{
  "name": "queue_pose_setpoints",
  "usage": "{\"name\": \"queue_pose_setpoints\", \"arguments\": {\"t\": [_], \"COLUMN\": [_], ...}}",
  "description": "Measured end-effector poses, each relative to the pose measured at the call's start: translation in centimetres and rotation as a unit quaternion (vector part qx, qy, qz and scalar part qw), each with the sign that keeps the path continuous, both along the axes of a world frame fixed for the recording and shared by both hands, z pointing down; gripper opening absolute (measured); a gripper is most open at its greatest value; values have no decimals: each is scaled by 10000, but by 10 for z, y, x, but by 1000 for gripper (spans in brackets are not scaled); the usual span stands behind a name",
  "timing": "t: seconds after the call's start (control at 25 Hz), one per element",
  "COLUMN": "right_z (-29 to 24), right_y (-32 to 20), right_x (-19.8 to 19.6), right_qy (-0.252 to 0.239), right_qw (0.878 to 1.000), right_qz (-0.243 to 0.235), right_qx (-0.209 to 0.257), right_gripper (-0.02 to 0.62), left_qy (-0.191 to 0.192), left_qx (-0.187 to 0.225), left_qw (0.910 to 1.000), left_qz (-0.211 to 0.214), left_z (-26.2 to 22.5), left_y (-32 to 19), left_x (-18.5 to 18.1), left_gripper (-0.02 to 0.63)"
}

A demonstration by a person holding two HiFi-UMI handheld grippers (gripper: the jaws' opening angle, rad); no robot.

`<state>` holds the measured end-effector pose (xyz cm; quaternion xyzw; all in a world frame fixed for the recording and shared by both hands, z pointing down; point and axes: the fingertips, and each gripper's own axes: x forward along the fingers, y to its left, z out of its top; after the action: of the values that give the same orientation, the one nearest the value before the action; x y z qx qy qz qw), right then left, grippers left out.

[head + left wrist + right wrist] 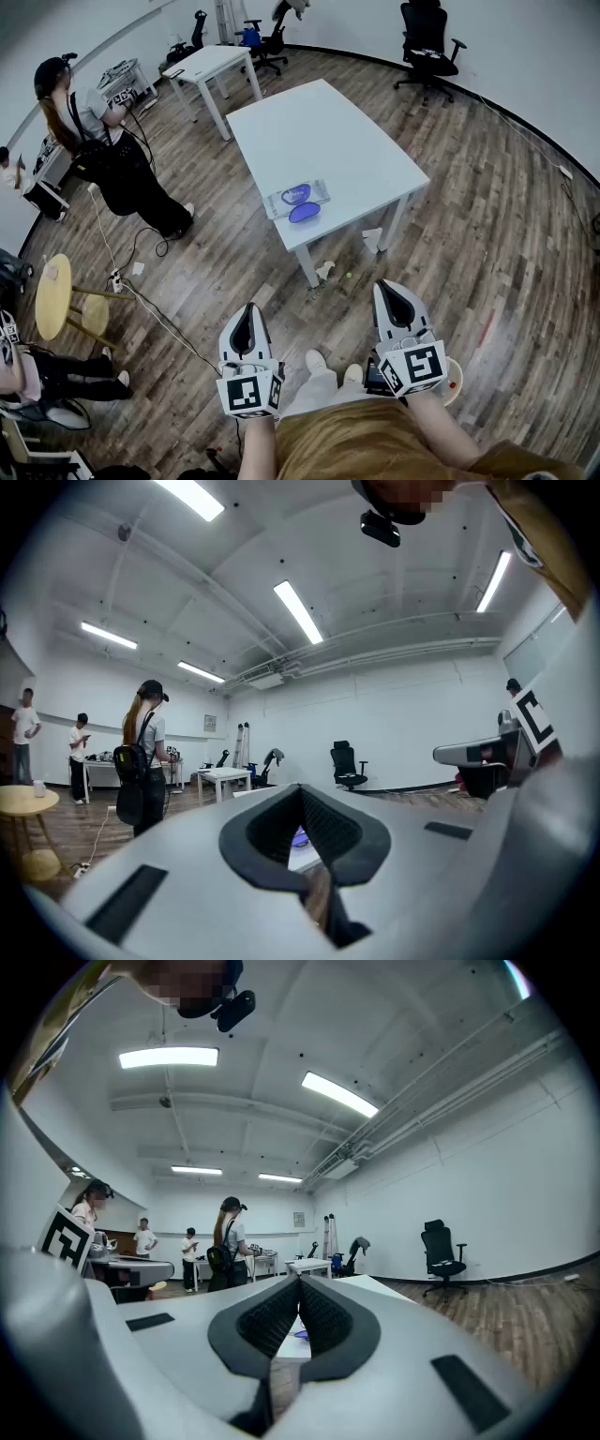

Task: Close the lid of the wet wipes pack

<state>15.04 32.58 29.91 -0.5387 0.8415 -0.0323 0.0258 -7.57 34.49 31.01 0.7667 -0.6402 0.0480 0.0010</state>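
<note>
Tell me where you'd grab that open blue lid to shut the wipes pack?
Probably the free rim of the blue lid, the edge farthest from the wet wipes pack. It lies flipped open on the white table, toward the person, so coming from that near side lets the jaws catch the rim and fold it back over.

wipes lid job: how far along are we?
Done: nothing. The wet wipes pack lies at the near end of the white table with its blue lid flipped open.
In hand: nothing. The left gripper and right gripper have their fingers together, empty, over the floor short of the table.
Left: approach, reach the lid, press it shut.
</note>
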Motion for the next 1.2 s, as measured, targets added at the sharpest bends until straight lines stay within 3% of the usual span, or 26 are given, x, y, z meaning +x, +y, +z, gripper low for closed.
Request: {"name": "queue_pose_setpoints", "arguments": {"t": [0.44,1.2], "right_z": [-1,5], "right_y": [-29,-116], "right_x": [-10,-62], "right_qy": [30,278], "right_qw": [10000,9996], "right_qz": [-7,-10], "right_qx": [71,-32], "right_gripper": [6,6], "left_qy": [107,244], "left_qx": [7,-9], "left_qw": [9998,9994], "left_qz": [152,248], "left_z": [5,11], "left_y": [-38,-130], "left_x": [-2,-46], "left_gripper": [2,2]}}
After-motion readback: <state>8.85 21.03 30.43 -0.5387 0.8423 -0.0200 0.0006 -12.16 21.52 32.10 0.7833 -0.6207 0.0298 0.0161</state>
